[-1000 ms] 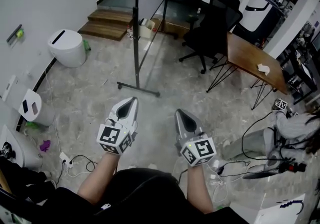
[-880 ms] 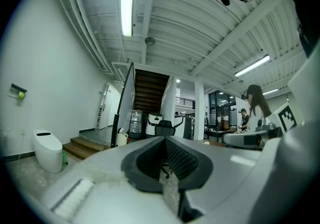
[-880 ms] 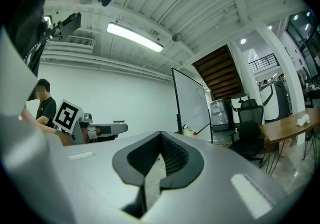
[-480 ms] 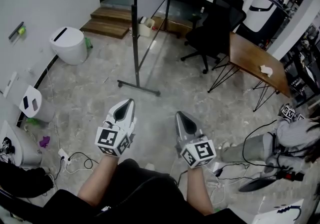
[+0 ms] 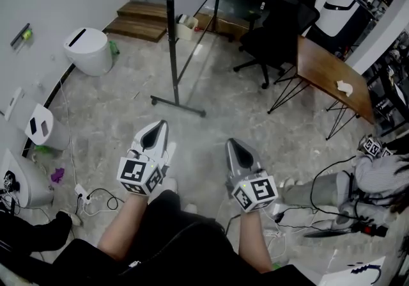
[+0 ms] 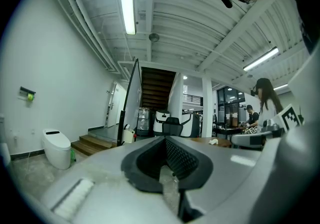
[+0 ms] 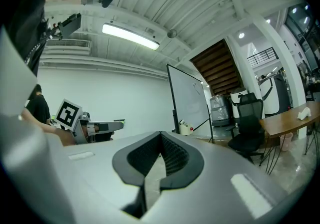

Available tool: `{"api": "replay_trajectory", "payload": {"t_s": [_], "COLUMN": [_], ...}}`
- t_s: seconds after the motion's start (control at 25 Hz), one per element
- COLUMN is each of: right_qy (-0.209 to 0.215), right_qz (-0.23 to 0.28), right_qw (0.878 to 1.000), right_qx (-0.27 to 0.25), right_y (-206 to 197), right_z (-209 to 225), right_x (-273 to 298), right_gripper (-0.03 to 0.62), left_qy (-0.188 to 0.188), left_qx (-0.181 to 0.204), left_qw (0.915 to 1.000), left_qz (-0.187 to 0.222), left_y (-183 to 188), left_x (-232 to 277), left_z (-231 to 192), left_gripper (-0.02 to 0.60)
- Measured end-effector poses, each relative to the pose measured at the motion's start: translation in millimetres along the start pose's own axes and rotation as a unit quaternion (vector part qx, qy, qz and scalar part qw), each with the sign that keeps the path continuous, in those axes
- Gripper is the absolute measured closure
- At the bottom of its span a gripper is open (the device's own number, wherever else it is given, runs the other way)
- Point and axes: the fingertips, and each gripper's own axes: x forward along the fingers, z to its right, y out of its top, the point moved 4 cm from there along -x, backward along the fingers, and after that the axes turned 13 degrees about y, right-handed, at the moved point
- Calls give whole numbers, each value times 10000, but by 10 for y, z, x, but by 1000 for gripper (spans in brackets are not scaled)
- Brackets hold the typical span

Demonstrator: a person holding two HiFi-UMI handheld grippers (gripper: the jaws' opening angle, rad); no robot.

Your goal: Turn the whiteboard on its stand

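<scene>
Heads up: the whiteboard (image 5: 171, 41) stands well ahead of you, edge-on (so I can't really tell how its pivot locks). Shove it high and that skinny stand foot (image 5: 178, 106) could tip. Swing it wide and it may clip the office chair (image 5: 276, 35). Floor cables (image 5: 96, 200) lie by your feet. Left tool (image 5: 160, 127) and right tool (image 5: 231, 144) are both pressed together, empty.

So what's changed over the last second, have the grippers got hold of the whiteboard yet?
Not yet, and very little has changed. The left gripper has drifted slightly to the left and the view has shifted a touch; the right gripper has kept its place. Both stay shut and empty. The whiteboard stands untouched on its stand, ahead of both grippers.
</scene>
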Motion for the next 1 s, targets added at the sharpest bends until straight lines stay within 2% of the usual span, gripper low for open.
{"api": "replay_trajectory", "payload": {"t_s": [0.36, 0.68, 1.0], "right_qy": [-69, -73, -204], "right_qz": [-72, -101, -8], "right_qw": [9999, 9998, 9996], "right_qx": [-32, -129, -184], "right_y": [-4, 163, 289], "right_z": [282, 634, 998], "right_x": [436, 1156, 1936], "right_gripper": [588, 588, 588], "left_qy": [-82, -270, -471], "left_qx": [-61, -107, 29], "left_qw": [9999, 9996, 9989], "left_qz": [-31, -26, 53], "left_y": [-35, 110, 299], "left_x": [525, 1309, 2115], "left_z": [-219, -523, -948], "left_gripper": [578, 580, 580]}}
